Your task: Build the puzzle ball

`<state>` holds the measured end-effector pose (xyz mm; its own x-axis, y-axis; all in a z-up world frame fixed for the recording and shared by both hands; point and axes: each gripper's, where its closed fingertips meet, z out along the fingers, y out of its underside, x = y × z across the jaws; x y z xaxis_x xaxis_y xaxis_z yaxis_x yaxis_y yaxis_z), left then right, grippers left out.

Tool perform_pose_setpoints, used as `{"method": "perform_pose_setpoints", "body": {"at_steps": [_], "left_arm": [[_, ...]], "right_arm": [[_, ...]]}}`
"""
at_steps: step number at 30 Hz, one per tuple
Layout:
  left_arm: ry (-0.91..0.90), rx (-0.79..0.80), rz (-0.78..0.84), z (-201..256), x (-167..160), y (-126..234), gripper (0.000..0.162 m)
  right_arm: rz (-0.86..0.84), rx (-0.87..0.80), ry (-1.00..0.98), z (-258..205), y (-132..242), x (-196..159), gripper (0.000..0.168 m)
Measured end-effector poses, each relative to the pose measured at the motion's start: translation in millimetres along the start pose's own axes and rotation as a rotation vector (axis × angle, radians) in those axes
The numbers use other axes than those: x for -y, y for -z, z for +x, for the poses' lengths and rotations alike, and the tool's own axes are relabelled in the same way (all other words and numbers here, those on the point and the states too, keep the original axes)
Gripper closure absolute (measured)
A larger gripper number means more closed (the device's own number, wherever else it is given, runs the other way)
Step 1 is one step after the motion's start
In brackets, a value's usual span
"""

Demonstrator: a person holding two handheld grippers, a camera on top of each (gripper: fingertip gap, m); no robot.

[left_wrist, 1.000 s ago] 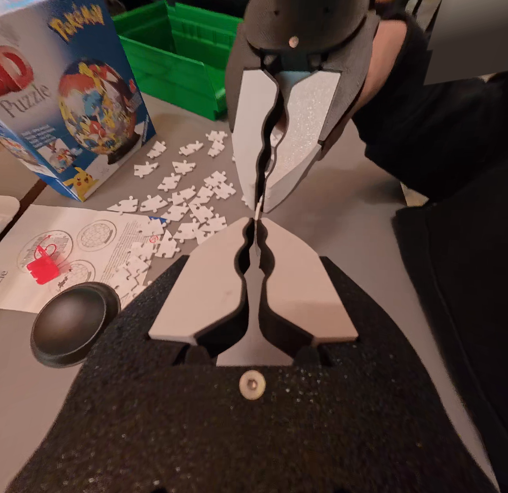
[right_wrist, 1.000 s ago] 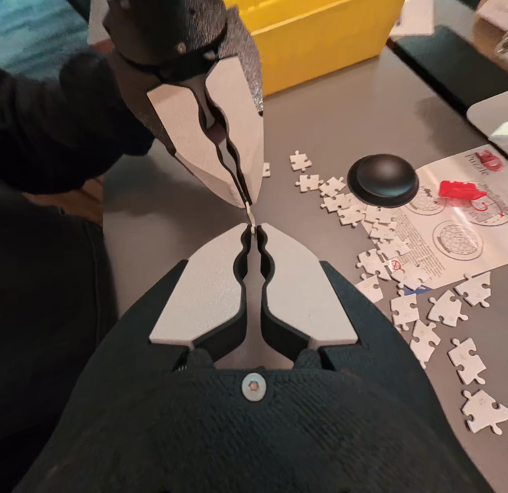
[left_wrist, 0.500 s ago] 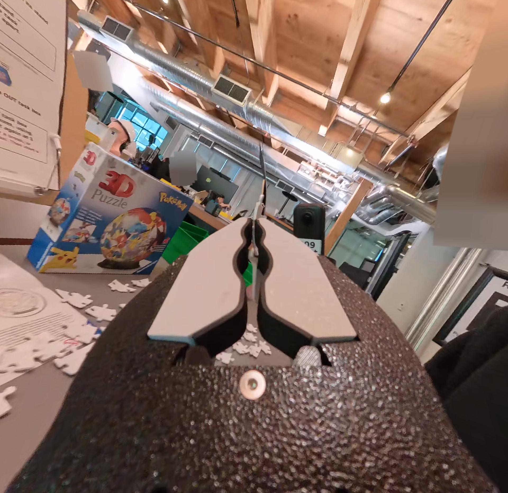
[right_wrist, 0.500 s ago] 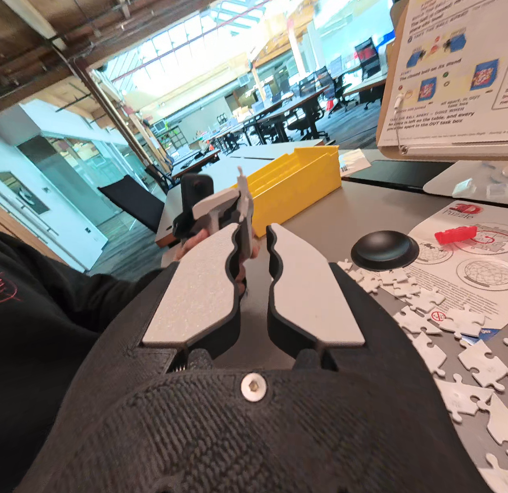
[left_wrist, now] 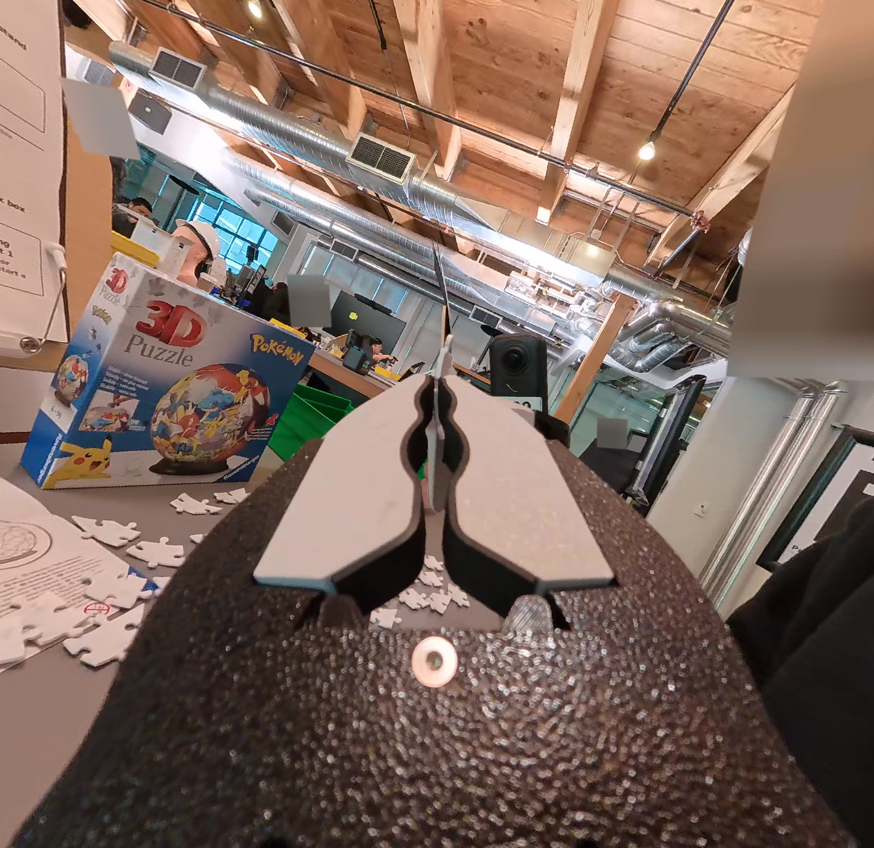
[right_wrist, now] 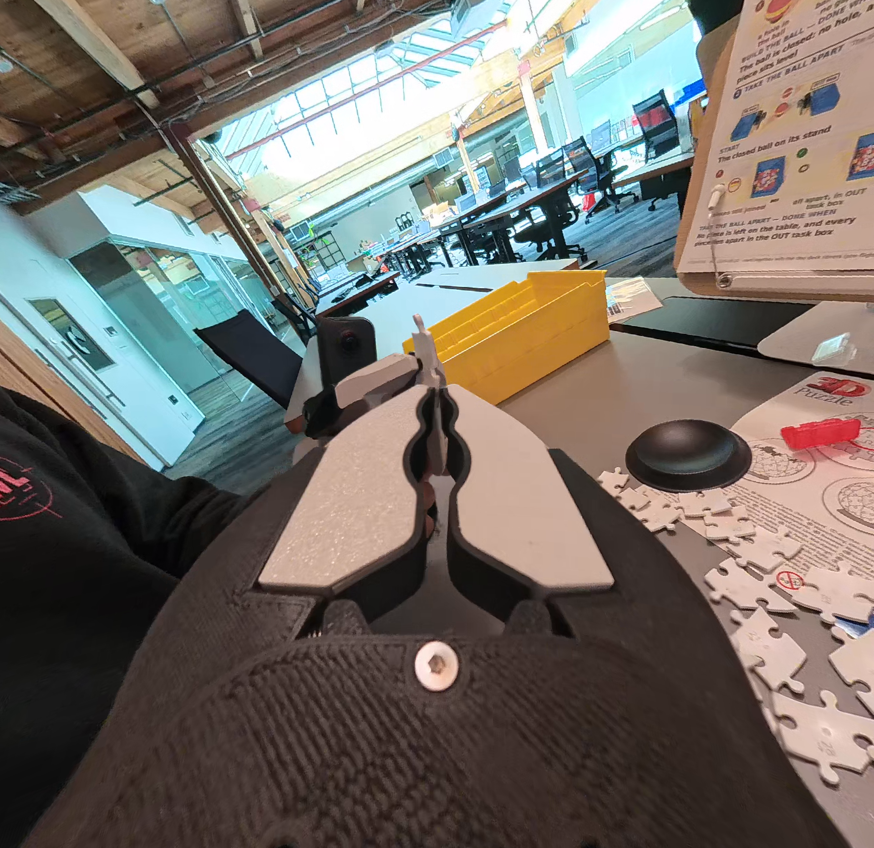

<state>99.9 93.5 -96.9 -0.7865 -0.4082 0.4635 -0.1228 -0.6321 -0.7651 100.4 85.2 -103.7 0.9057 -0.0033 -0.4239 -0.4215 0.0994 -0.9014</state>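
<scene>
My left gripper (left_wrist: 437, 383) is shut on a thin white puzzle piece (left_wrist: 443, 352), seen edge-on and sticking up past the fingertips. It is held up above the grey table (right_wrist: 638, 376). My right gripper (right_wrist: 440, 390) is shut on a white puzzle piece (right_wrist: 441, 428), also edge-on between its pads. In the right wrist view the left gripper (right_wrist: 416, 371) sits just beyond my tips with its piece (right_wrist: 422, 342) standing up. I cannot tell whether the two pieces are joined. The right gripper's camera (left_wrist: 515, 366) shows close behind in the left wrist view.
Several loose white pieces (right_wrist: 756, 588) lie on an instruction sheet (right_wrist: 827, 494) beside a black round stand (right_wrist: 688, 451) and a red tool (right_wrist: 820, 431). A yellow bin (right_wrist: 515, 323) stands behind. The puzzle box (left_wrist: 156, 390), a green bin (left_wrist: 312, 413) and more pieces (left_wrist: 142, 551) lie at the left. Both grippers' tips are close together, under 4 cm apart.
Both grippers tilted up from looking down at the table to looking level across the room. The right gripper was open half a second ago and is now shut on a piece.
</scene>
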Motion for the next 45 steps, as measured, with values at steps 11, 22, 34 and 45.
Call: {"method": "perform_pose_setpoints", "body": {"at_steps": [11,22,34,45], "left_arm": [[0.018,-0.002,-0.007,0.4,-9.7,-0.4,0.162],[0.024,-0.029,-0.014,4.1,-10.1,-1.2,0.162],[-0.264,0.042,-0.313,-0.7,-31.2,11.3,0.133],[-0.239,0.050,-0.415,-12.0,-49.0,24.1,0.147]], "right_arm": [[-0.030,0.011,-0.001,0.5,6.1,-6.3,0.166],[-0.029,0.031,0.018,-2.3,5.5,-4.6,0.166],[-0.766,-0.351,0.017,70.5,185.0,-41.2,0.166],[-1.219,-0.480,-0.398,105.9,356.2,-129.9,0.166]]}}
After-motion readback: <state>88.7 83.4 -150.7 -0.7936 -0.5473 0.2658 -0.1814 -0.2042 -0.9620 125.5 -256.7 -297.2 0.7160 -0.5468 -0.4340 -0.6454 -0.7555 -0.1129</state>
